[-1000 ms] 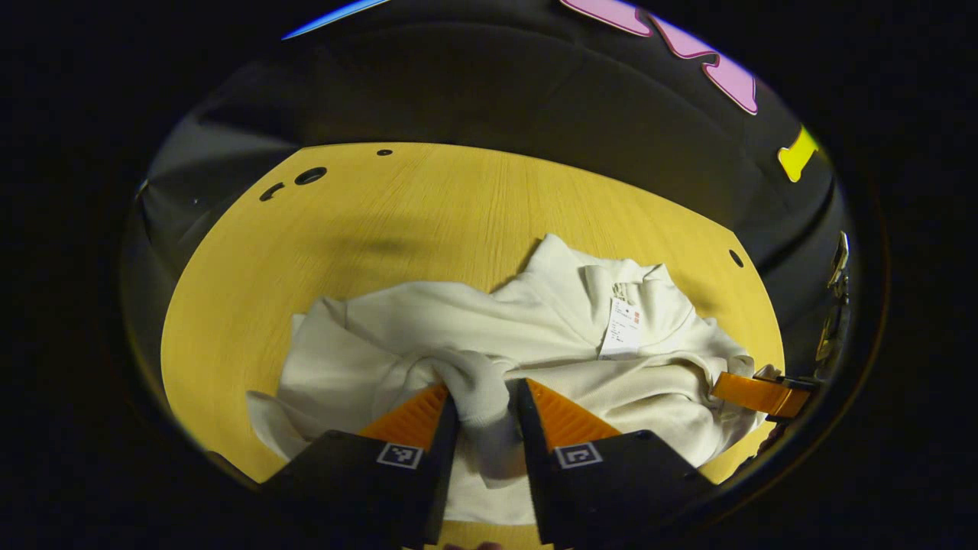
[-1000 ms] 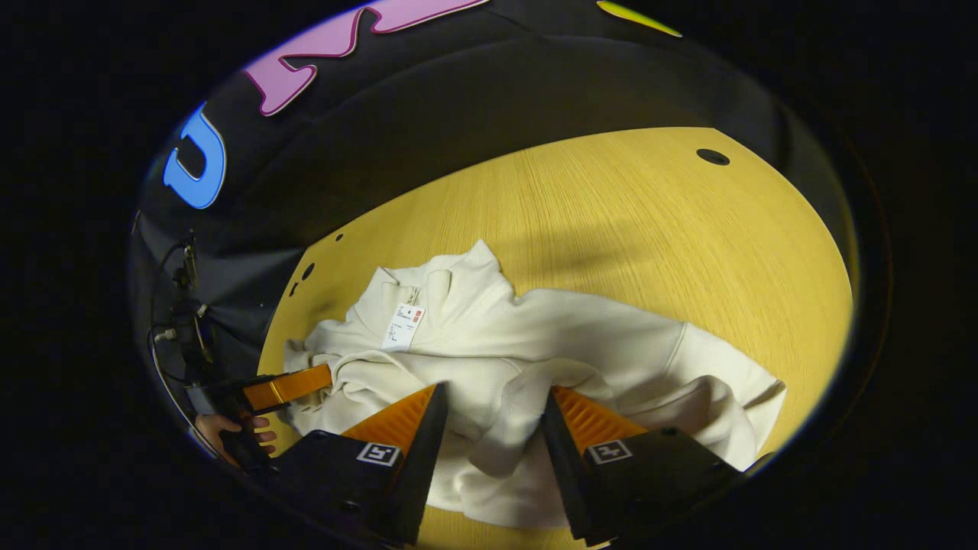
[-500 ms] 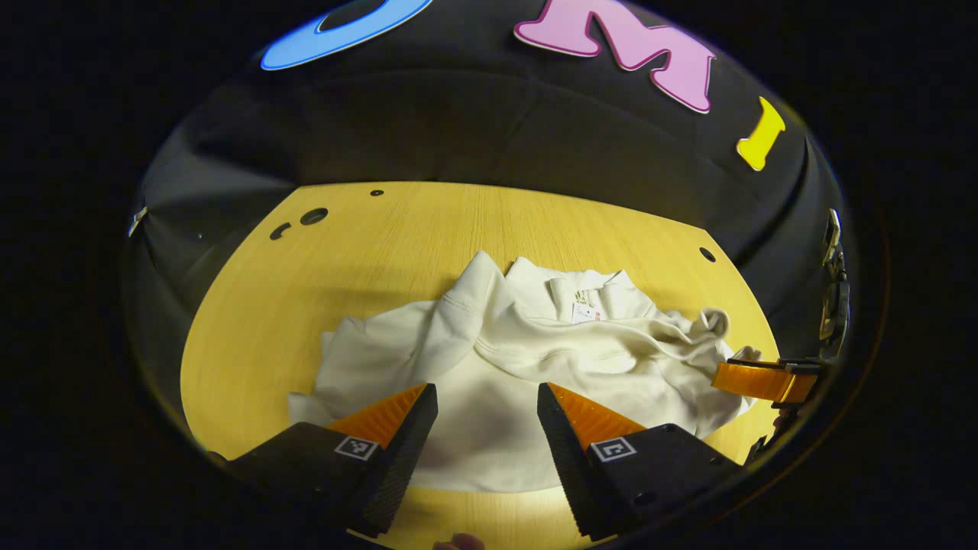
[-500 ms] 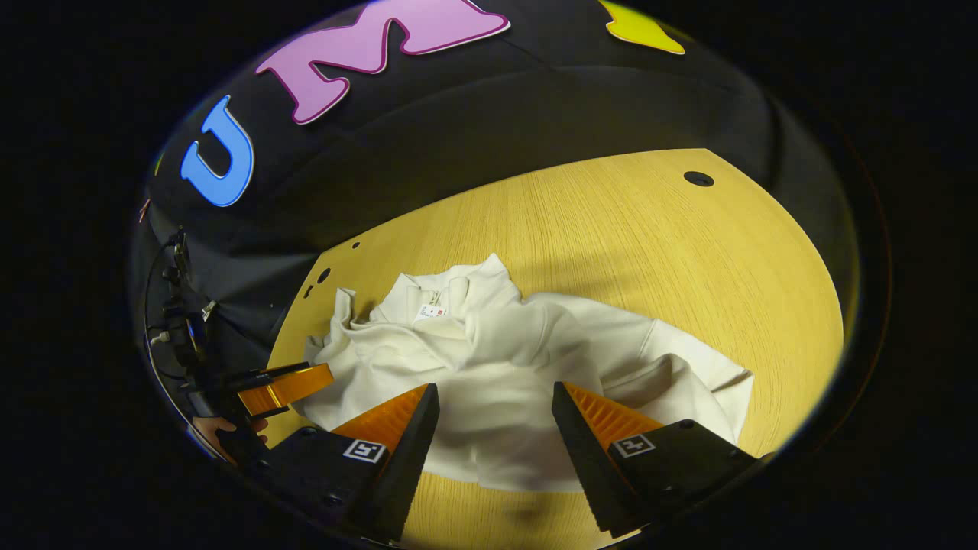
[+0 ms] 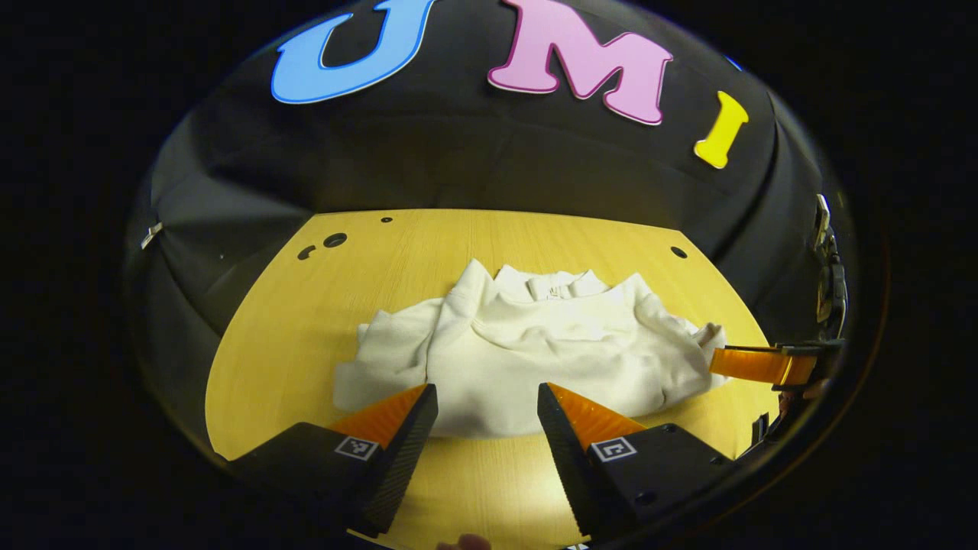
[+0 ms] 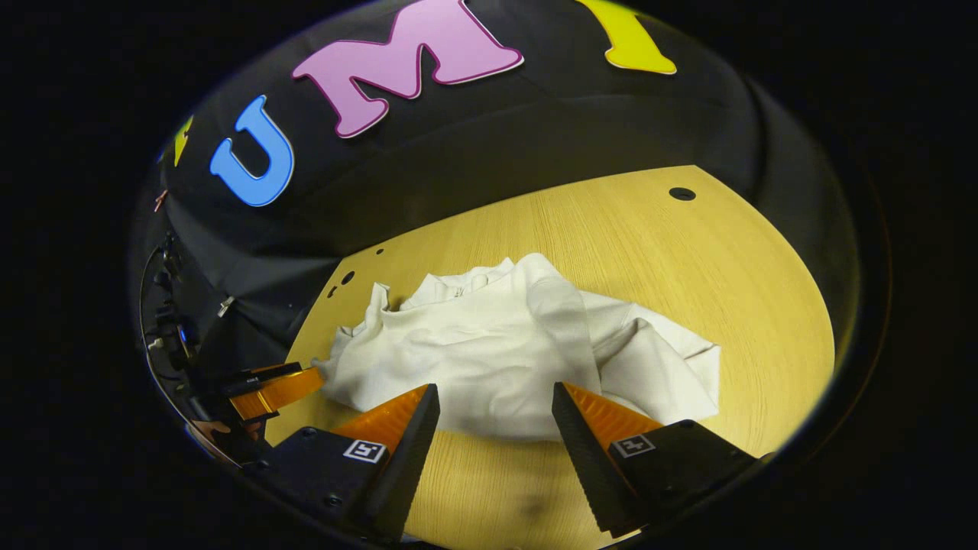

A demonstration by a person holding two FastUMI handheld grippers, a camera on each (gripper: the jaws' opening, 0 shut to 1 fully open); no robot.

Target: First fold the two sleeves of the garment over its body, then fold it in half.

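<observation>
Surface: wooden table [image 5: 275,336], sweater [image 5: 535,351] near its middle.
Sweater: soft, limp; grip hem corners.
Left gripper [image 5: 485,416]: wide open, empty.
Right gripper [image 6: 495,418]: wide open, empty.

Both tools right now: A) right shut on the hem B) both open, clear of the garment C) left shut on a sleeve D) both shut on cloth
B: left tool and right tool each stand open, with the white sweatshirt lying free on the table.
</observation>
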